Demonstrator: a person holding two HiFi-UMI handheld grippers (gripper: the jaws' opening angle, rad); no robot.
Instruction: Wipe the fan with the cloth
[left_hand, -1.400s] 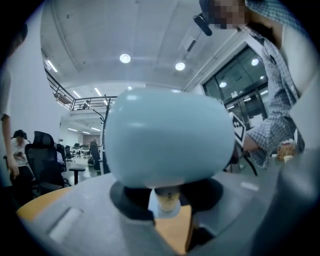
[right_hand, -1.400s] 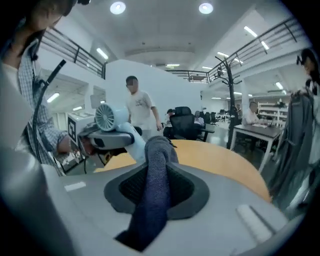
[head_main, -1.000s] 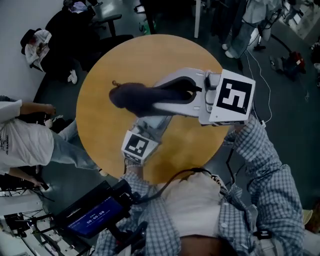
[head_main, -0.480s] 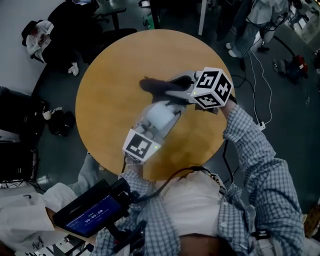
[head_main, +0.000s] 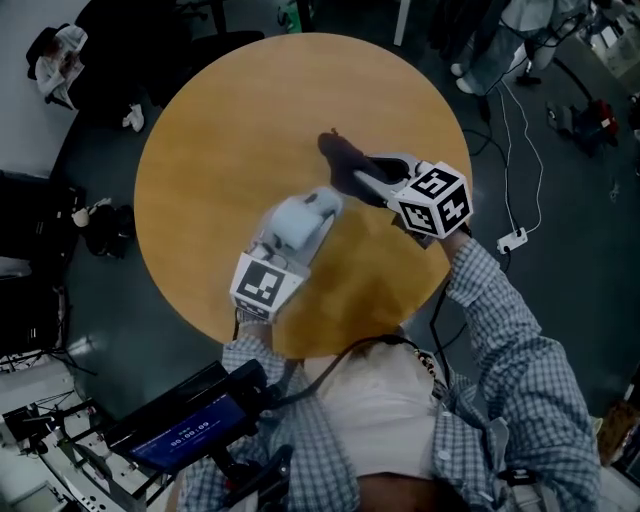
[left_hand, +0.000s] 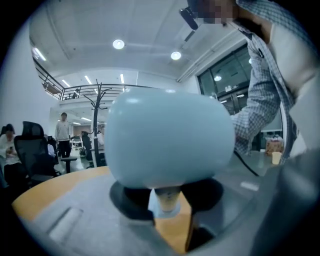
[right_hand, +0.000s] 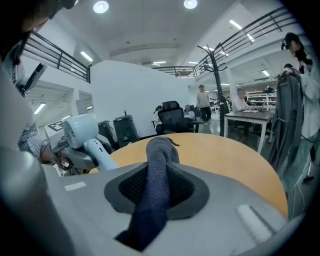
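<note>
on the dark floor, filling most of the head view, stands a round table (head_main: 220, 130) with an orange-brown top. beyond the table's far left edge sit dark office chairs (head_main: 150, 50), one carrying a crumpled white bundle (head_main: 55, 50). past its far right edge a person's legs (head_main: 490, 55) stand on the floor. just off the table's near edge, beside the wearer's checked shirt, a dark console (head_main: 185, 430) shows a lit blue screen. in the right gripper view a coat stand (right_hand: 215, 65) rises behind the table's far rim.

over the table's near half, the left gripper (head_main: 288, 238) has its jaws clamped on the handle of the pale blue fan (head_main: 305, 212). the fan's rounded head points toward the table's centre and blocks most of the left gripper view. over the table's right half, the right gripper (head_main: 372, 172) pinches the dark blue cloth (head_main: 340, 155). the cloth's free end reaches toward the table's centre; whether it touches the top cannot be told. fan and cloth are apart, with a strip of table top between them.

right of the table a white power strip (head_main: 510, 240) lies on the floor. a paper cup (left_hand: 276, 157) stands on a grey surface beyond the table, its contents unseen.
</note>
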